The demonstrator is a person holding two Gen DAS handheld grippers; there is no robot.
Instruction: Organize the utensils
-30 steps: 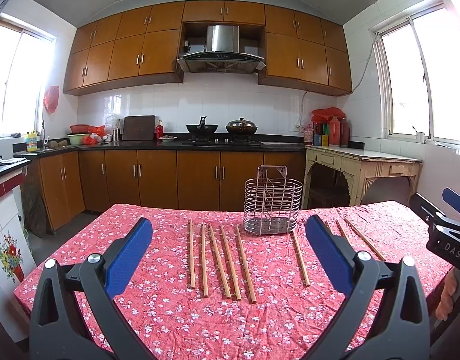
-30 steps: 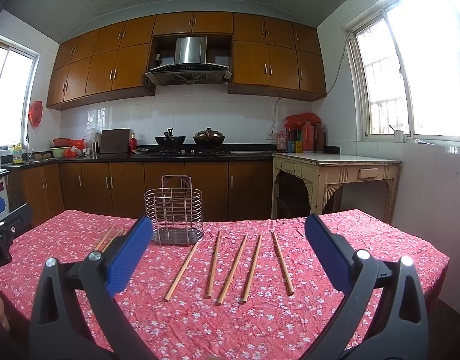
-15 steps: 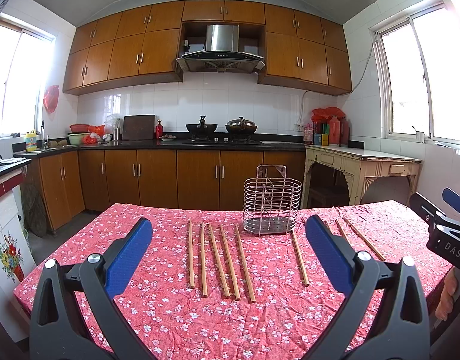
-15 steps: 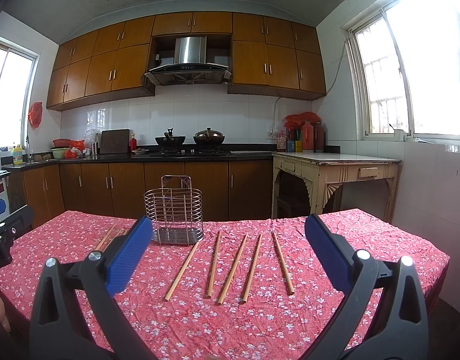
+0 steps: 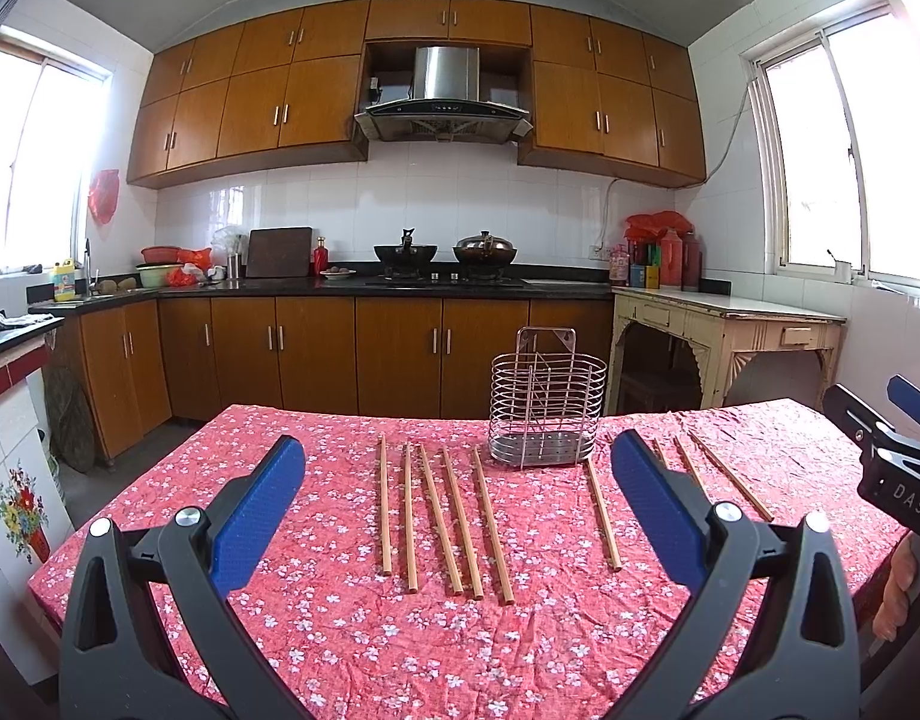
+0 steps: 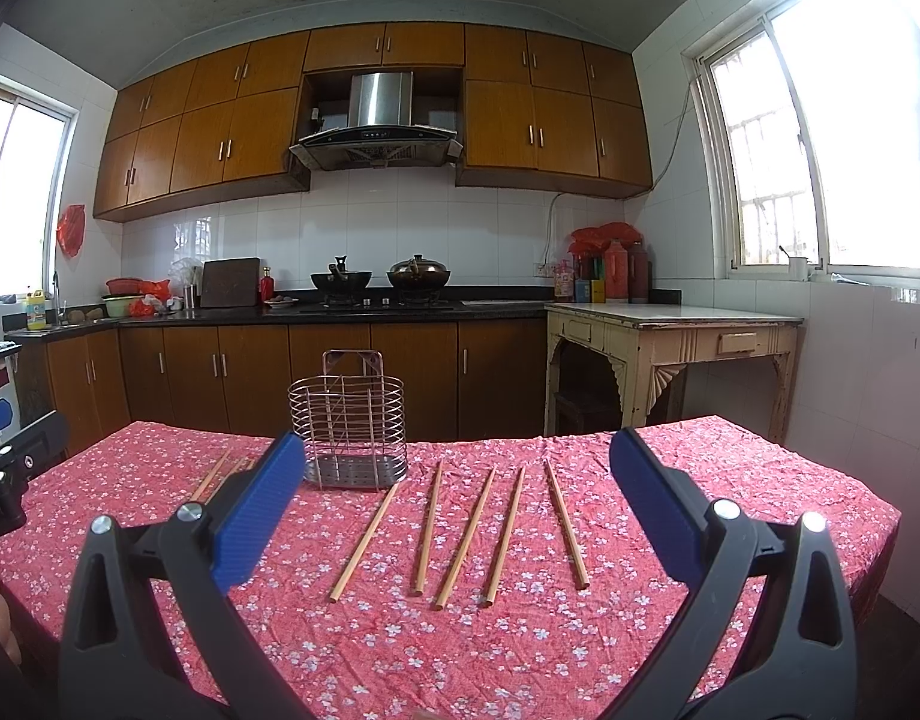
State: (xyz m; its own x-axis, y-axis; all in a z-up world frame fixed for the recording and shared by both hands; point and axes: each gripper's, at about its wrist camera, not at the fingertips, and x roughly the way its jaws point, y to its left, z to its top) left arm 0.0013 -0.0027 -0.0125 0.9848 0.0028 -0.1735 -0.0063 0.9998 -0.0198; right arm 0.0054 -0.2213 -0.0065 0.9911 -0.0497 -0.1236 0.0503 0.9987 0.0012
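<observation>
Several wooden chopsticks [image 5: 442, 516] lie side by side on the red flowered tablecloth [image 5: 400, 648], left of a wire utensil holder [image 5: 547, 414] that stands upright and holds nothing. More chopsticks [image 6: 478, 531] lie to the holder's [image 6: 347, 420] right in the right wrist view. My left gripper [image 5: 457, 510] hovers open above the near part of the table, nothing between its blue pads. My right gripper [image 6: 454, 510] is open too, over the right group. Each gripper's edge shows in the other view.
The table's far edge runs just behind the holder. Beyond it are brown kitchen cabinets [image 5: 340, 348], a stove with two pots [image 5: 448, 255], and a cream side table [image 6: 670, 336] at the right. A person's hand [image 5: 901, 594] shows at the right edge.
</observation>
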